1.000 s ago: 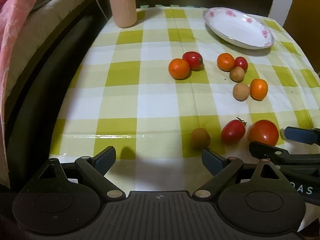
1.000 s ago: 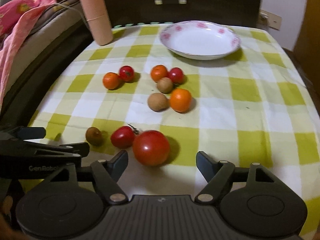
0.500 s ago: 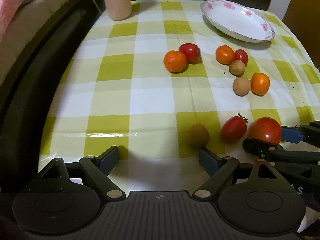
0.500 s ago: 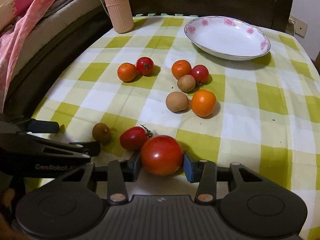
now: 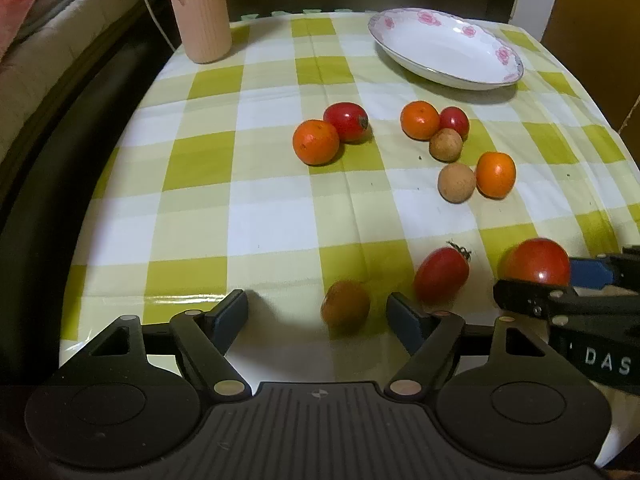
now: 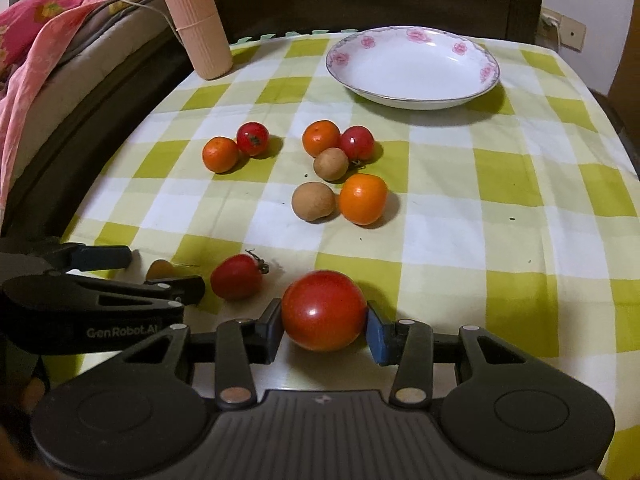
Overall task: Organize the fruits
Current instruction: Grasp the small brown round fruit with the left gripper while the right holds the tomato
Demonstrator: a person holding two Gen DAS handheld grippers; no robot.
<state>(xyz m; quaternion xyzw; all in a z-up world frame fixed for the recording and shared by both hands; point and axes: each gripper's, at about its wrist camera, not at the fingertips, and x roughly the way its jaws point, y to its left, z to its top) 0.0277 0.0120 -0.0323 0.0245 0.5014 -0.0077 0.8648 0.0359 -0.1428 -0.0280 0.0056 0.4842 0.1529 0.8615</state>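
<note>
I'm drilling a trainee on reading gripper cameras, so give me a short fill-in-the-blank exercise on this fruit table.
1. The right gripper is shut on the big ____.
2. The floral plate holds ____ fruit.
3. The left gripper, its fingers spread, is ____.
4. The small brown fruit sits between the fingers of the ____ gripper.

Missing words: tomato; no; open; left

A yellow-green and white checked cloth (image 6: 440,220) covers the counter. The round white ceramic plate (image 6: 412,68) bears pink flowers on its rim. The large round tomato (image 6: 324,311) is glossy red; the ribbed cylindrical container (image 6: 196,20) is pale pink.
</note>
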